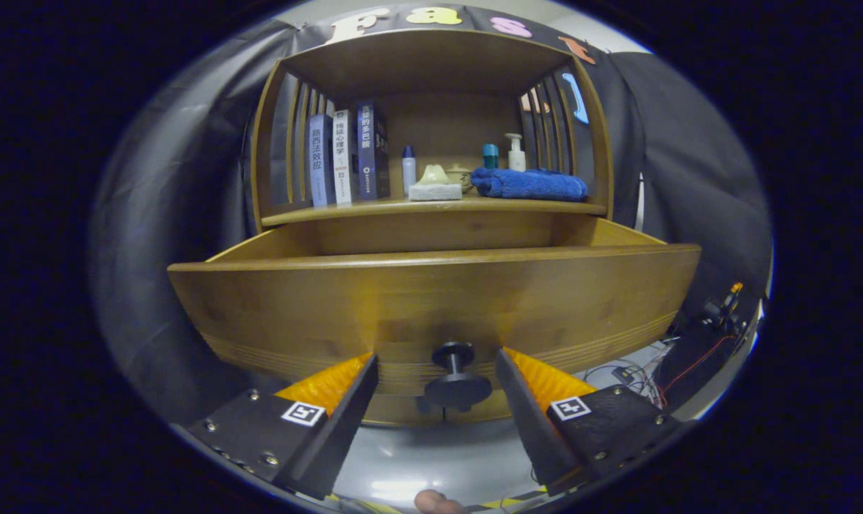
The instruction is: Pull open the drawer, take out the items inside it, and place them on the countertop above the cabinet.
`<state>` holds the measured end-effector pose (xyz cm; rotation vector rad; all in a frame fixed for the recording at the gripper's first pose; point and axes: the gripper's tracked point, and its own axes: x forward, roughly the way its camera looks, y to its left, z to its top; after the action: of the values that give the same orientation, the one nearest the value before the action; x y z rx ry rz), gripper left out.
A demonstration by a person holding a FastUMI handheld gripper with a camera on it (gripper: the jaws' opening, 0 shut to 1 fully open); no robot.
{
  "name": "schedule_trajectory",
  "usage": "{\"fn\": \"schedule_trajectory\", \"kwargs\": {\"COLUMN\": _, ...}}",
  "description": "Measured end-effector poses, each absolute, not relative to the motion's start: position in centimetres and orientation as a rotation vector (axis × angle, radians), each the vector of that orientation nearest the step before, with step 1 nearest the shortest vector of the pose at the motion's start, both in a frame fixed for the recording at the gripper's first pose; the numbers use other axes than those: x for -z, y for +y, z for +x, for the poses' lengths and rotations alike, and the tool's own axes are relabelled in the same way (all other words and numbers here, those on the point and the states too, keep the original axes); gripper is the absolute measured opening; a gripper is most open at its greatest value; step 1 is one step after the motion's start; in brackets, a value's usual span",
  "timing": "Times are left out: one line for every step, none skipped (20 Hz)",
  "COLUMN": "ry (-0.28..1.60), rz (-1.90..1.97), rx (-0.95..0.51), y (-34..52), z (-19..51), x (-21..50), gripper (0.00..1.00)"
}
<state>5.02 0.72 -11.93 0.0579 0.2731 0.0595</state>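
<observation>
**Drawer pulled out, tongs spread around its knob**

The gripper (437,364) has its two fingers spread wide, one on each side of the single dark knob (457,382) on the drawer (431,307). Neither finger touches the knob (a clear gap shows on both sides), so the tongs hold nothing.

The drawer stands pulled out from the wooden cabinet (431,64), its front panel close ahead of the fingers and its two side walls running back under the countertop (374,210). From this low angle the inside of the drawer is hidden behind the front panel, so what lies in it cannot be told.

On the countertop above, three books (345,153) stand upright at the left. Beside them is one small white bottle with a blue cap (408,168), then one pale sponge (435,191) with a light green piece (435,175) on top, and a small jar (461,176) just behind. To the right lies one folded blue towel (530,183), with a teal-capped bottle (490,155) and one white pump bottle (516,152) behind it.

A fingertip (437,502) shows below the gripper.
</observation>
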Motion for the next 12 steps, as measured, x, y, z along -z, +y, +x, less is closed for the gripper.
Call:
{"fn": "schedule_trajectory", "kwargs": {"ry": 0.285, "rz": 0.082, "rx": -0.069, "y": 0.8, "z": 5.5, "x": 12.1, "gripper": 0.99}}
{"fn": "schedule_trajectory", "kwargs": {"ry": 0.289, "rz": 0.099, "rx": -0.075, "y": 0.9, "z": 5.7, "x": 12.2, "gripper": 0.99}}
{"fn": "schedule_trajectory", "kwargs": {"ry": 0.285, "rz": 0.103, "rx": -0.080, "y": 1.0, "z": 6.1, "x": 12.2, "gripper": 0.99}}
{"fn": "schedule_trajectory", "kwargs": {"ry": 0.288, "rz": 0.102, "rx": -0.092, "y": 1.4, "z": 6.7, "x": 12.4, "gripper": 0.99}}
{"fn": "schedule_trajectory", "kwargs": {"ry": 0.278, "rz": 0.095, "rx": -0.091, "y": 1.5, "z": 7.0, "x": 12.3, "gripper": 0.99}}
{"fn": "schedule_trajectory", "kwargs": {"ry": 0.276, "rz": 0.088, "rx": -0.090, "y": 1.2, "z": 8.1, "x": 12.7, "gripper": 0.99}}
{"fn": "schedule_trajectory", "kwargs": {"ry": 0.268, "rz": 0.081, "rx": -0.085, "y": 1.2, "z": 8.4, "x": 12.6, "gripper": 0.99}}
{"fn": "schedule_trajectory", "kwargs": {"ry": 0.271, "rz": 0.072, "rx": -0.082, "y": 1.2, "z": 8.6, "x": 12.4, "gripper": 0.99}}
{"fn": "schedule_trajectory", "kwargs": {"ry": 0.258, "rz": 0.077, "rx": -0.080, "y": 1.2, "z": 9.0, "x": 11.9, "gripper": 0.99}}
{"fn": "schedule_trajectory", "kwargs": {"ry": 0.278, "rz": 0.078, "rx": -0.083, "y": 1.4, "z": 9.3, "x": 12.5, "gripper": 0.99}}
{"fn": "schedule_trajectory", "kwargs": {"ry": 0.263, "rz": 0.086, "rx": -0.081, "y": 1.6, "z": 9.3, "x": 11.8, "gripper": 0.99}}
{"fn": "schedule_trajectory", "kwargs": {"ry": 0.282, "rz": 0.084, "rx": -0.084, "y": 1.4, "z": 10.3, "x": 12.0, "gripper": 1.00}}
